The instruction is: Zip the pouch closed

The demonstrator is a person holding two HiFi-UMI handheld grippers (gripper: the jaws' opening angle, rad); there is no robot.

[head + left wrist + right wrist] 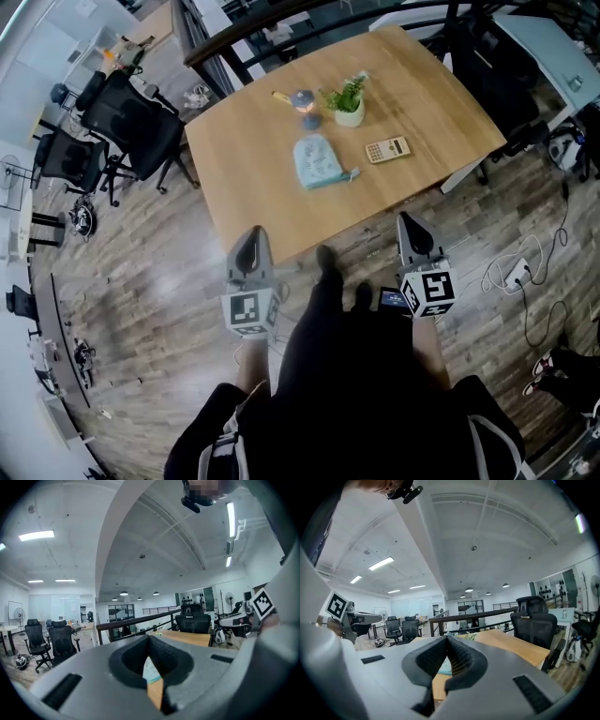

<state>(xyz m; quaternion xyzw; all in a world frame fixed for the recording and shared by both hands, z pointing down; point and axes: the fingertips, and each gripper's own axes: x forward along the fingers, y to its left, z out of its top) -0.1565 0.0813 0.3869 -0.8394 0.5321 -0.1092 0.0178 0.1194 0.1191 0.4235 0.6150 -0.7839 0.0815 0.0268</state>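
Observation:
The light-blue pouch (319, 161) lies flat near the middle of the wooden table (244, 169). Both grippers are held low by the person's body, short of the table's near edge and well away from the pouch. My left gripper (251, 251) and right gripper (415, 234) both point toward the table. In the left gripper view the left gripper (149, 639) has its jaw tips together, and a sliver of the pouch (150, 667) shows through the gap below. The right gripper (447, 640) looks the same, with the pouch (444, 665) behind. Neither holds anything.
On the table stand a small plant in a white pot (349, 103), a calculator (386, 149) and a small blue-and-yellow object (300, 101). Black office chairs (131, 117) stand left of the table. Cables and a power strip (516, 272) lie on the floor at right.

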